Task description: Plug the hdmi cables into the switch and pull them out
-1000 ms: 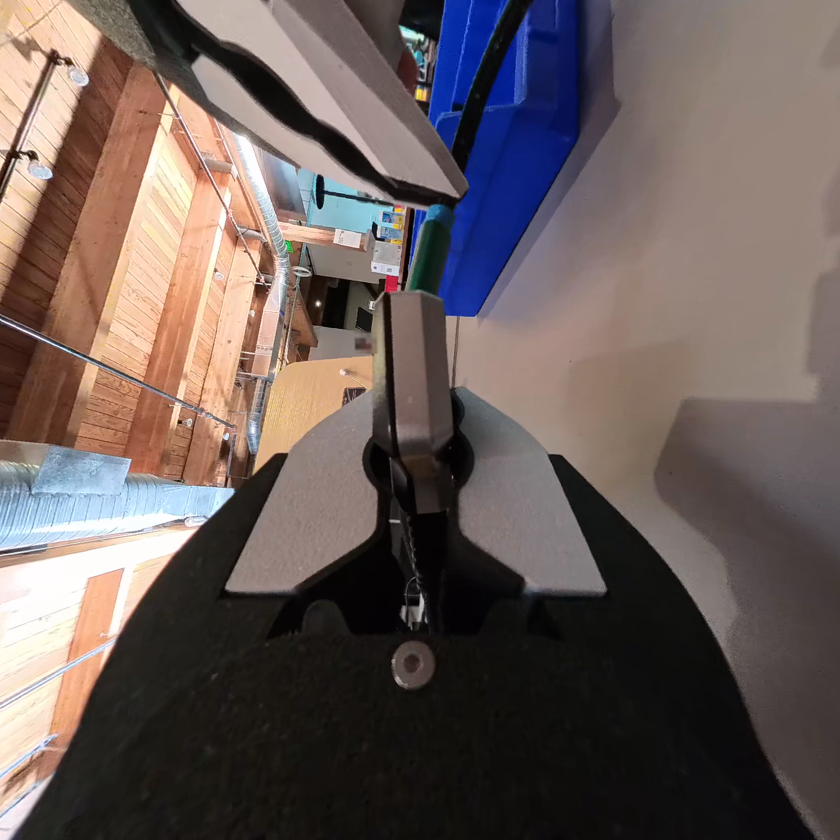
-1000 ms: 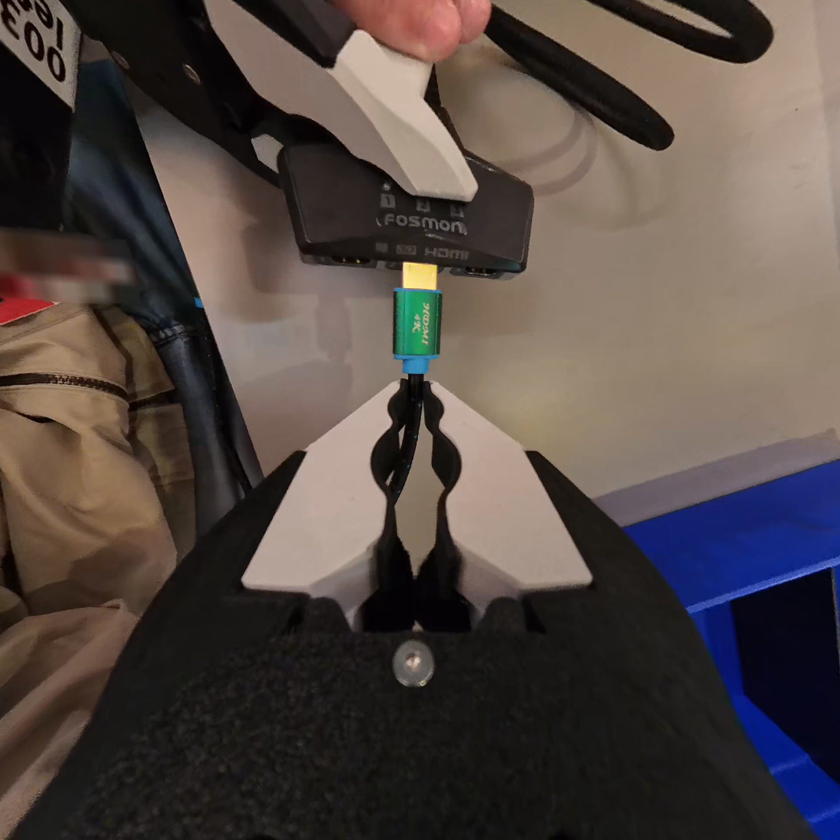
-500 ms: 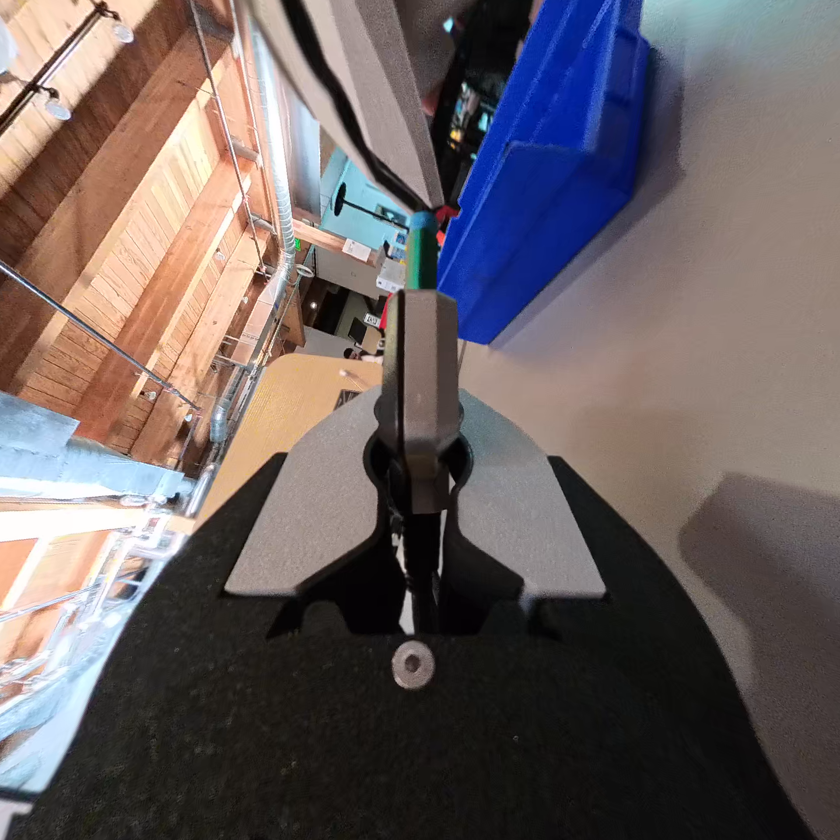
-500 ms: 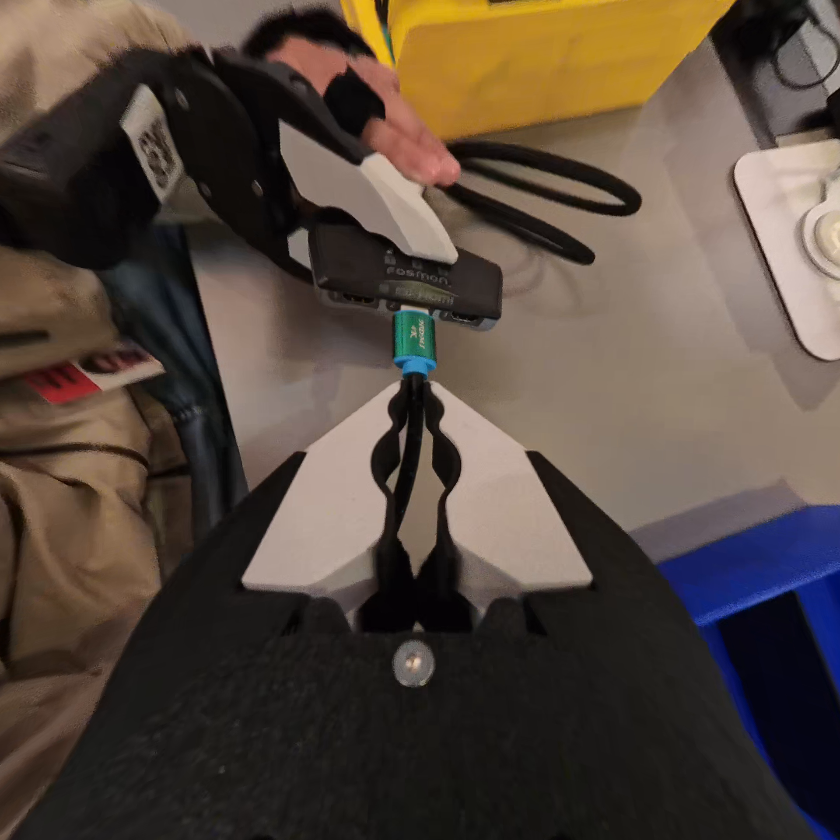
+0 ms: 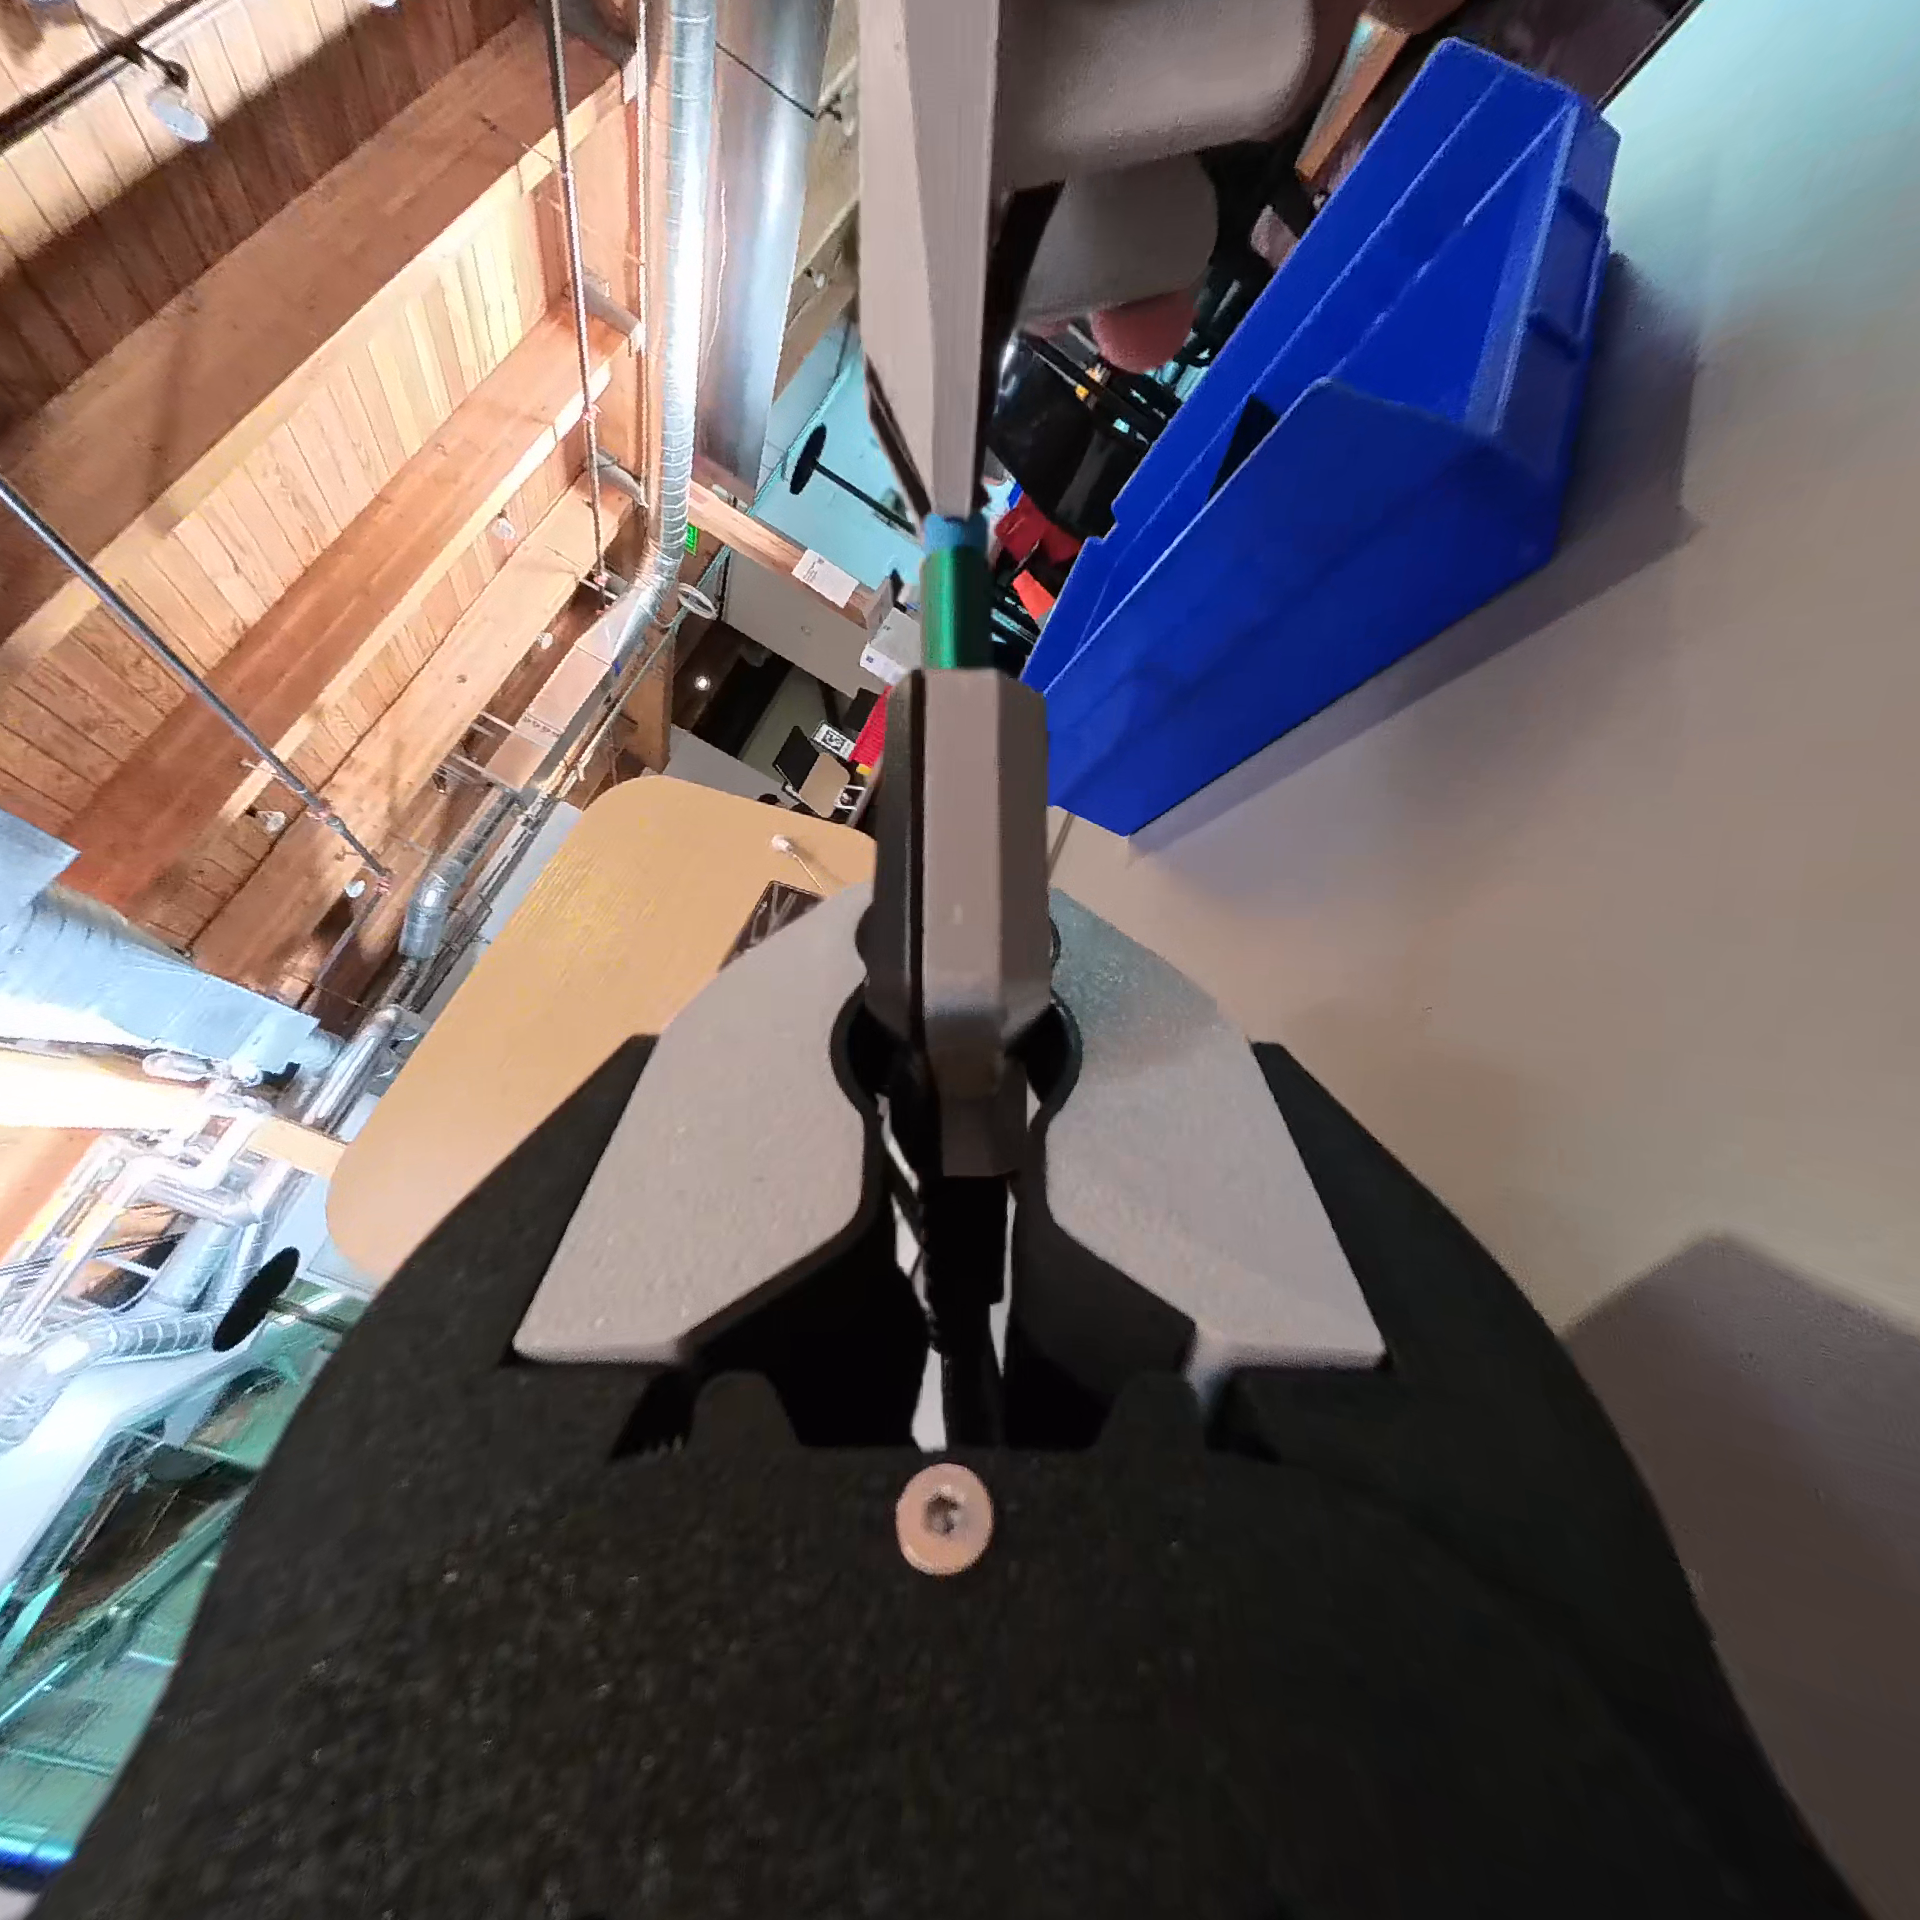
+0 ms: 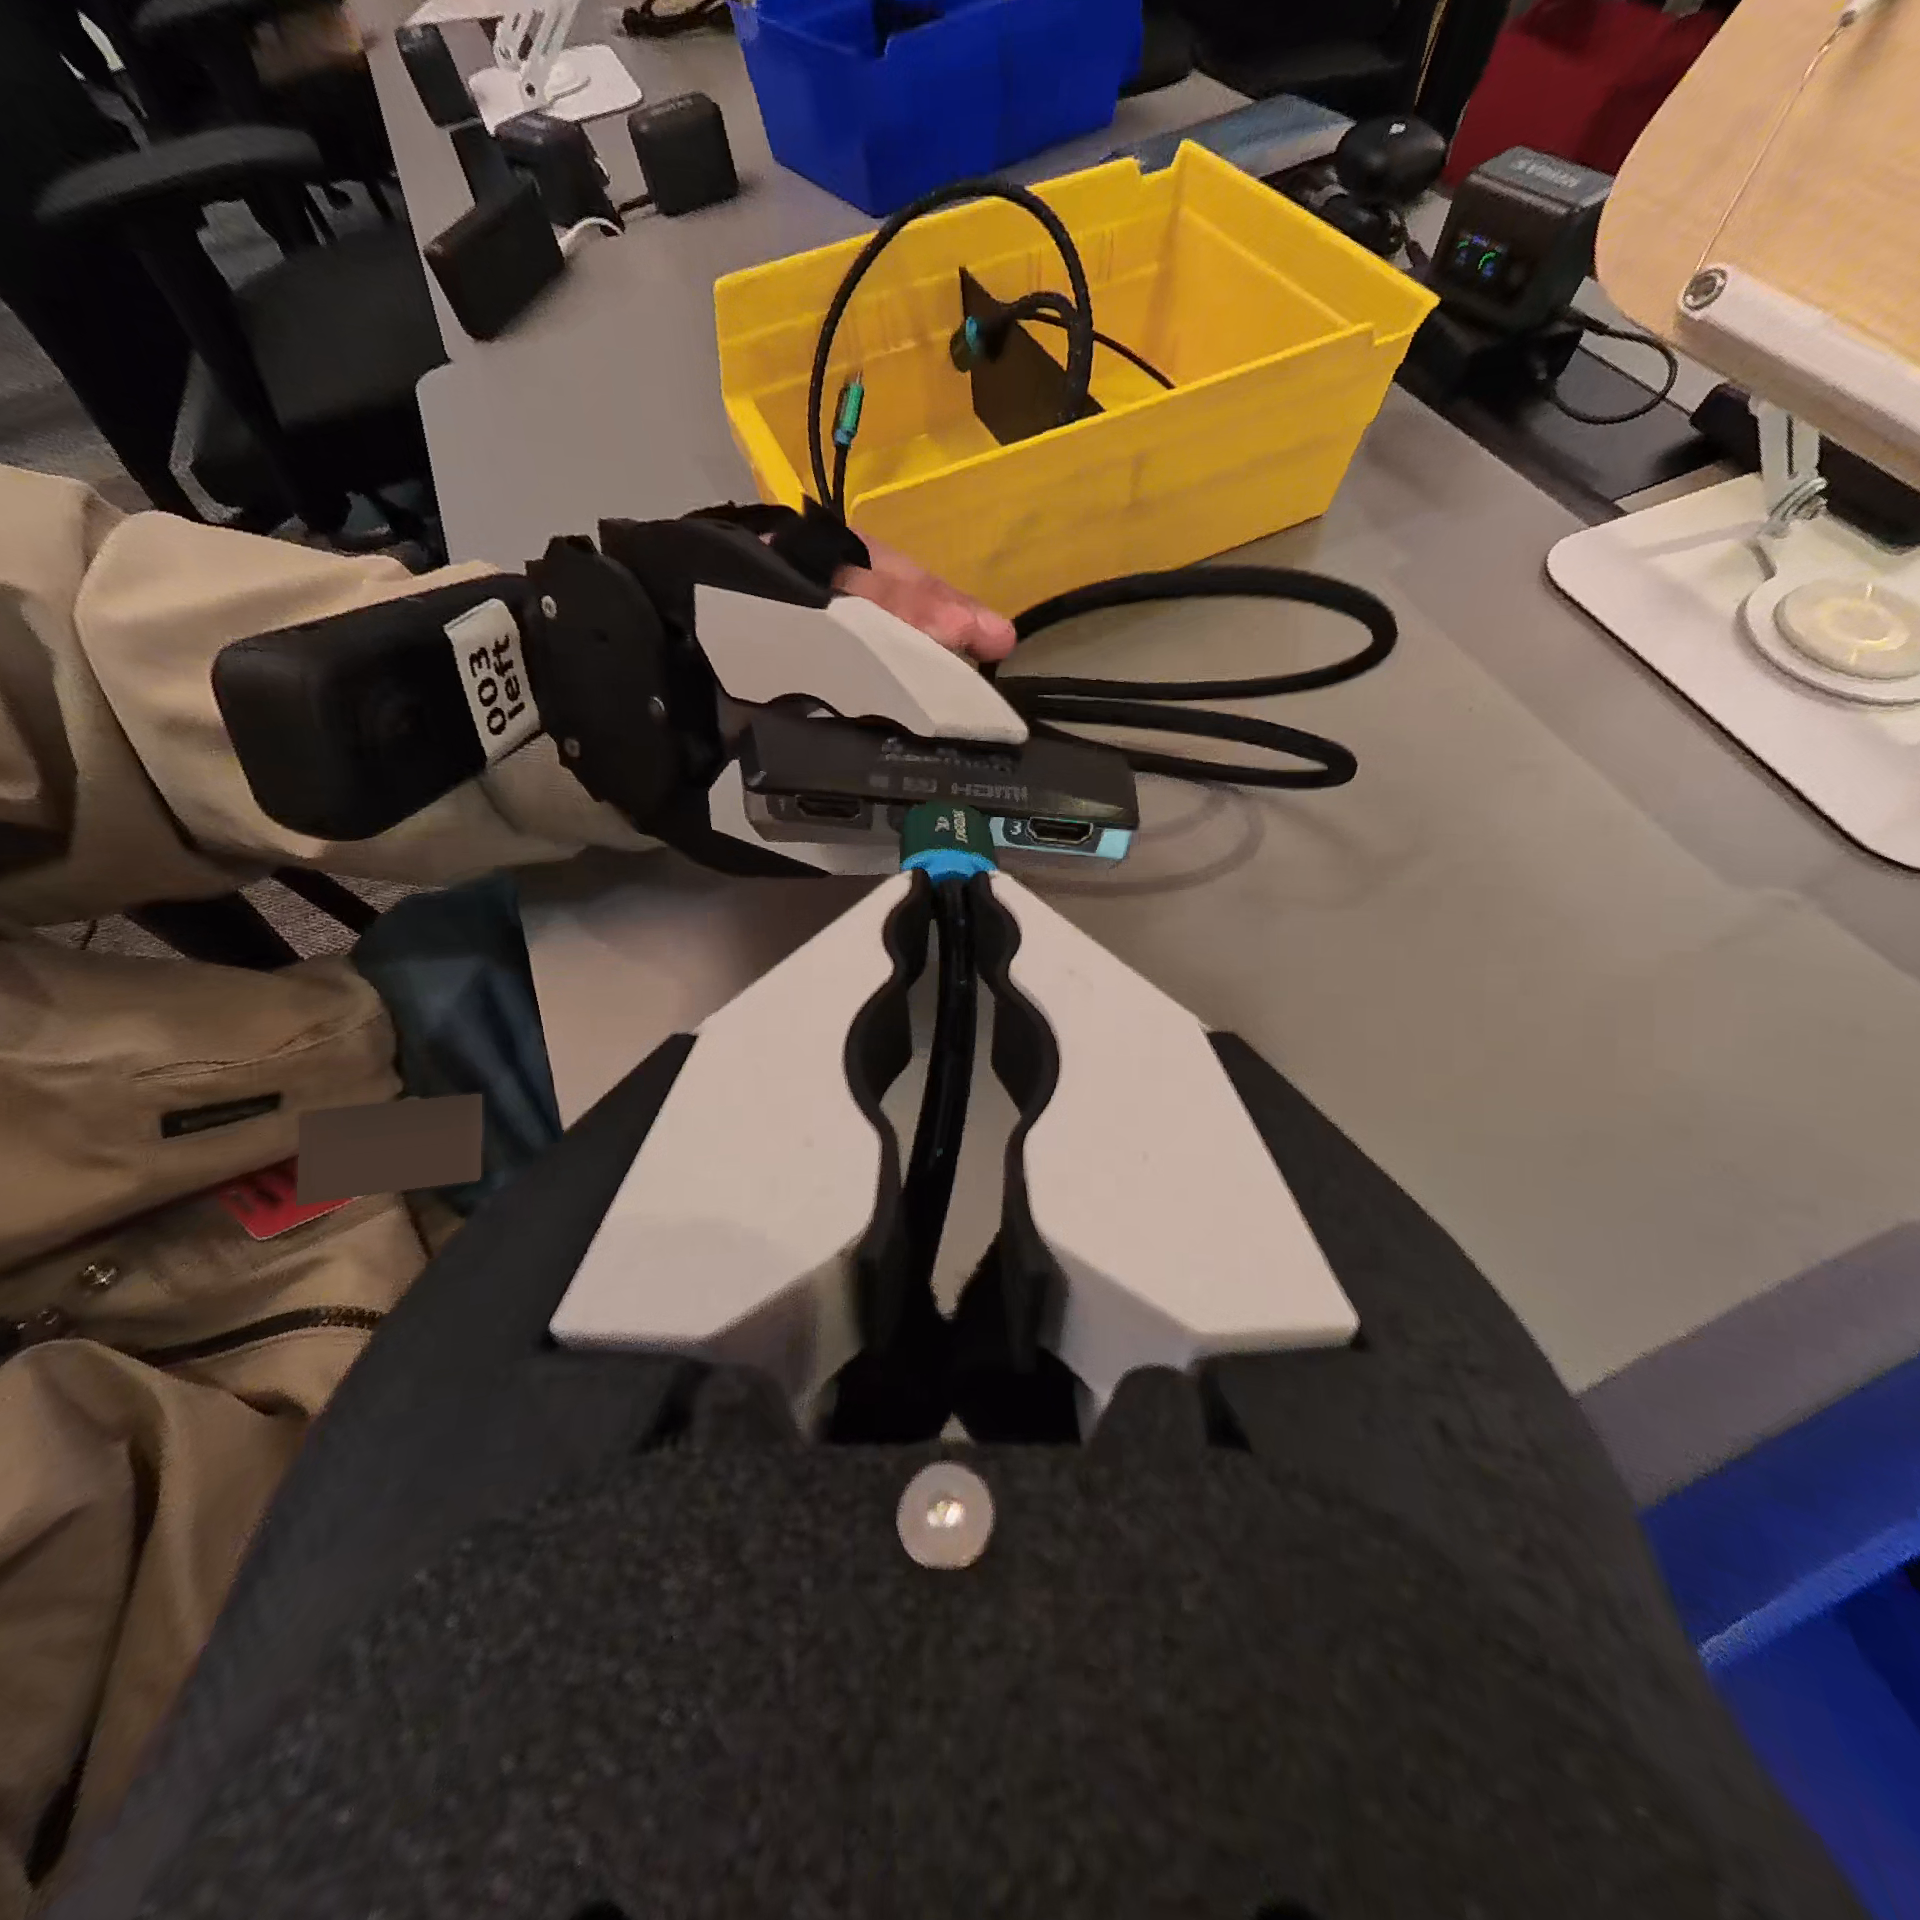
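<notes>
Green plug now seated in switch, above grey table.

plug green, blue collar | switch black | bin yellow

this looks like an open workshop or lab in a converted industrial building. the left wrist view shows a timber plank ceiling with exposed silver ductwork and track spotlights. the right wrist view shows a grey worktable carrying a yellow parts bin with cables, a blue bin, small black electronic boxes and office chairs behind.
</notes>
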The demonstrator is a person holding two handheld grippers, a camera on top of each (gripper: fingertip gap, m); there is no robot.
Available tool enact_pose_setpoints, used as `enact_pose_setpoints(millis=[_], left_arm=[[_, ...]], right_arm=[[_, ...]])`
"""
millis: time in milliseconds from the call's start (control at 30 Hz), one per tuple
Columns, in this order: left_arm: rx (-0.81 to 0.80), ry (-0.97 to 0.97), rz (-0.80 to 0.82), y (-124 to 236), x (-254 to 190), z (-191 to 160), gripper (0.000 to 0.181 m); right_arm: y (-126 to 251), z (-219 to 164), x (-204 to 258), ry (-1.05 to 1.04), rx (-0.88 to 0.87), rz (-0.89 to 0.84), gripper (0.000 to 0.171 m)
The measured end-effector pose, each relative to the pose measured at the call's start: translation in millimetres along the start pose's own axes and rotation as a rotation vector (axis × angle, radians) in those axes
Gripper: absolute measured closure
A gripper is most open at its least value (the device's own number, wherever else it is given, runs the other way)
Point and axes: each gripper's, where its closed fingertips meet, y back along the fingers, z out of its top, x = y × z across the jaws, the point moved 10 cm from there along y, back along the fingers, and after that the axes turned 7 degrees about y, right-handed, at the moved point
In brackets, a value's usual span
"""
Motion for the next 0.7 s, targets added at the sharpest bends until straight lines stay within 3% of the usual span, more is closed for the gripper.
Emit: enact_pose_setpoints(millis=[233, 367, 500, 567, 700], left_arm=[[-0.046, 0.079, -0.001, 3.5, 11.1, -6.2, 0.160], [-0.090, 0.159, -0.014, 17.2, 24.0, -2.8, 0.160], [-0.173, 0.264, -0.039, 35.9, 35.0, 6.1, 0.159], [-0.240, 0.319, -0.082, 44.1, 36.0, 16.6, 0.159], [-0.355, 0.388, -0.220, 50.7, 26.2, 40.0, 0.159]], right_arm=[[-3.7, 6.2, 2.0, 0.003, -0.038, -0.009, 0.164], [33.9, 26.0, 11.8, 0.126, -0.413, 0.041, 0.132], [79.8, 14.2, -5.6, 0.203, -0.700, -0.210, 0.148], [75.6, 1.5, -10.1, 0.226, -0.687, -0.195, 0.148], [19.7, -9.6, 17.2, 0.306, -0.539, 0.059, 0.133]])
